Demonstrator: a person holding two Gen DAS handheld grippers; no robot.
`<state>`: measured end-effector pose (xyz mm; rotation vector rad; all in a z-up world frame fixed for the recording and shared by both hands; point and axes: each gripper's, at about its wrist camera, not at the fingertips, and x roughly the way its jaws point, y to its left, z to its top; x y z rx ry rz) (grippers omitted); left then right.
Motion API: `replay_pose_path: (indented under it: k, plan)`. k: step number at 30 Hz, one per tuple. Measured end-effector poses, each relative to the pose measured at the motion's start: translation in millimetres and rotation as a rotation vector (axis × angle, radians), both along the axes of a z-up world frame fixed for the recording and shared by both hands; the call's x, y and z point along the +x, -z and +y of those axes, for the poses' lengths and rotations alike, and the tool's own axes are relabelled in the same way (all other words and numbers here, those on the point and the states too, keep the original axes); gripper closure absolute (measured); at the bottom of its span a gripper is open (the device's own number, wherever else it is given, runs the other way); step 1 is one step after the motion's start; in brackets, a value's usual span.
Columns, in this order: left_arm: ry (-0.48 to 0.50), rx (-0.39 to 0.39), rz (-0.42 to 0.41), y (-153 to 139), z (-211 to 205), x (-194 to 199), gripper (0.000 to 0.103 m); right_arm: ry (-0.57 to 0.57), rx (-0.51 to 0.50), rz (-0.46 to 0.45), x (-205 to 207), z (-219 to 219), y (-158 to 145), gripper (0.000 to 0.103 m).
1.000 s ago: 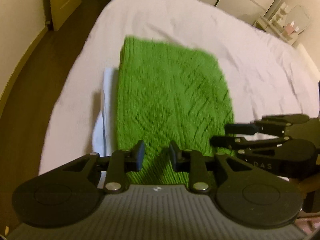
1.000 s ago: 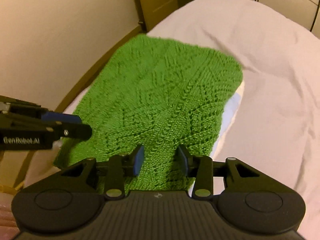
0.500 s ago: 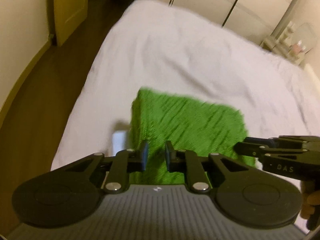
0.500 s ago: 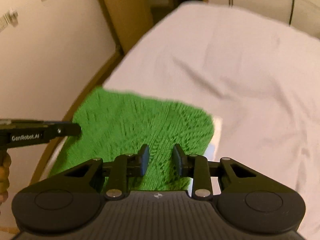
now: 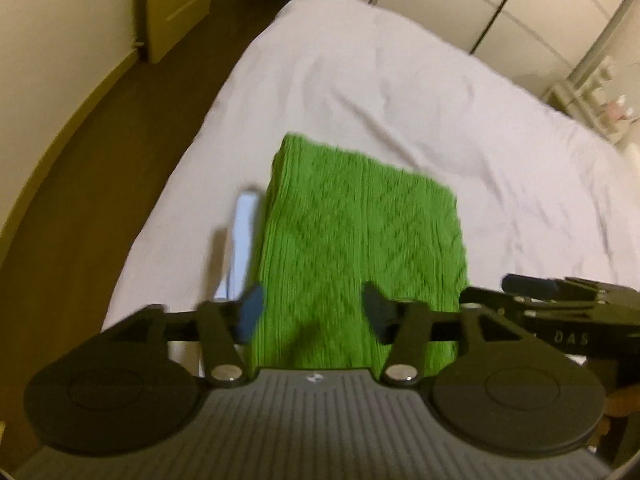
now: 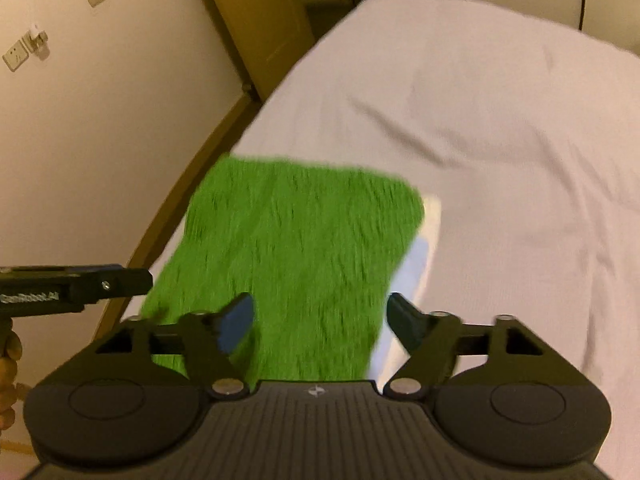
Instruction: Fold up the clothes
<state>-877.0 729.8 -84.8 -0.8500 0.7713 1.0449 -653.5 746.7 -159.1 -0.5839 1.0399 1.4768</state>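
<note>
A green knitted garment lies folded into a rectangle on the white bed sheet, near the bed's left edge and close to the near end. It rests on top of a pale blue-white folded cloth, which sticks out as a narrow strip along one long side of the green piece; in the right wrist view that strip shows at the garment's right edge.

The left gripper hangs over the near end of the garment, its jaws opening, with the 2 blue pads standing apart; the knit shows in the gap below them, but whether the pads touch it cannot be told through the blur. The right gripper hangs over the near right part of the garment, its jaws also opening and set wide, nothing pinched between them.

Each gripper shows at the edge of the other's view: the right one at the left camera's right side, the left one at the right camera's left side. A hand is partly visible there.
</note>
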Motion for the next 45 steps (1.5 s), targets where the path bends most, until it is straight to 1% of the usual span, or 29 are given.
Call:
replay_pose_path:
  k: [1, 2, 4, 6, 9, 14, 18, 20, 25, 27, 32, 34, 35, 36, 40, 41, 45]
  plan:
    - [-0.009, -0.007, 0.023, -3, -7, 2, 0.037, -0.002, -0.009, 0.001, 0, -7, -2, 0.021]
    - [-0.020, -0.013, 0.048, -8, -13, 4, 0.036, -0.005, -0.017, 0.002, 1, -14, -4, 0.013]
    - [-0.042, -0.021, 0.082, -19, -26, 6, 0.029, -0.015, -0.021, 0.003, 3, -24, -8, 0.013]
    - [-0.057, -0.015, 0.106, -32, -36, 9, 0.016, -0.023, -0.007, -0.003, 7, -31, -15, 0.013]
    - [-0.092, 0.037, 0.155, -52, -53, 13, 0.009, -0.030, 0.018, -0.006, 14, -41, -29, 0.013]
    - [-0.180, 0.077, 0.181, -79, -86, 18, 0.006, -0.040, 0.081, 0.014, 30, -59, -52, 0.013]
    - [-0.266, 0.126, 0.229, -106, -126, 32, 0.003, -0.075, 0.119, 0.048, 44, -73, -69, 0.013]
    - [-0.308, 0.150, 0.249, -117, -143, 43, 0.001, -0.107, 0.136, 0.060, 51, -86, -82, 0.013]
    - [-0.410, 0.205, 0.269, -143, -193, 77, 0.001, -0.217, 0.197, 0.024, 71, -110, -103, 0.013]
    - [-0.447, 0.217, 0.276, -149, -212, 91, 0.001, -0.262, 0.210, 0.012, 80, -124, -114, 0.013]
    - [-0.540, 0.238, 0.282, -162, -255, 122, 0.001, -0.354, 0.242, -0.012, 103, -151, -130, 0.012]
    - [-0.575, 0.259, 0.308, -167, -268, 134, 0.001, -0.382, 0.253, -0.019, 111, -161, -137, 0.011]
    - [-0.593, 0.269, 0.323, -169, -274, 140, 0.001, -0.394, 0.258, -0.019, 115, -165, -140, 0.003]
    - [-0.611, 0.280, 0.337, -172, -280, 146, 0.001, -0.406, 0.263, -0.019, 119, -170, -142, 0.001]
    - [-0.671, 0.330, 0.399, -183, -303, 171, 0.001, -0.460, 0.301, -0.016, 132, -185, -151, 0.001]
    - [-0.680, 0.334, 0.401, -186, -306, 176, 0.001, -0.470, 0.306, -0.019, 134, -187, -153, 0.001]
    - [-0.729, 0.323, 0.353, -192, -315, 190, 0.001, -0.507, 0.323, -0.034, 146, -192, -158, 0.001]
